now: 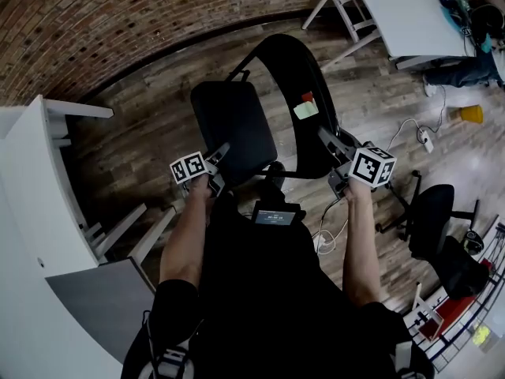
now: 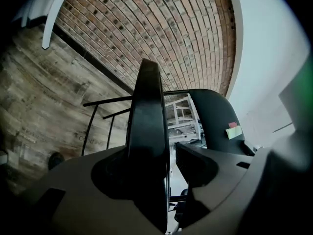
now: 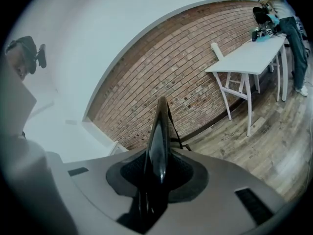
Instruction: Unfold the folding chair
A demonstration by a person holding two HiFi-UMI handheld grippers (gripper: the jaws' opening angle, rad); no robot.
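While upright, chair (image 1: 290, 85) inside right gripper (image 1: 334, 144)

Head camera: on my head, facing forward and steeply down, well above floor (image 1: 134, 133). Takes in my arms, both tongs, folding chair (image 1: 237, 121), brick wall (image 1: 118, 22) along top edge.

Left camera: rides my left gripper (image 1: 215, 164), looks along its jaws, very near chair seat edge, faces brick wall, floor at left.

Right camera: rides my right gripper (image 1: 331, 142), very near backrest edge, faces same wall, white table (image 3: 249, 58) at right.

All three share chair and wall. Head and right also share table.
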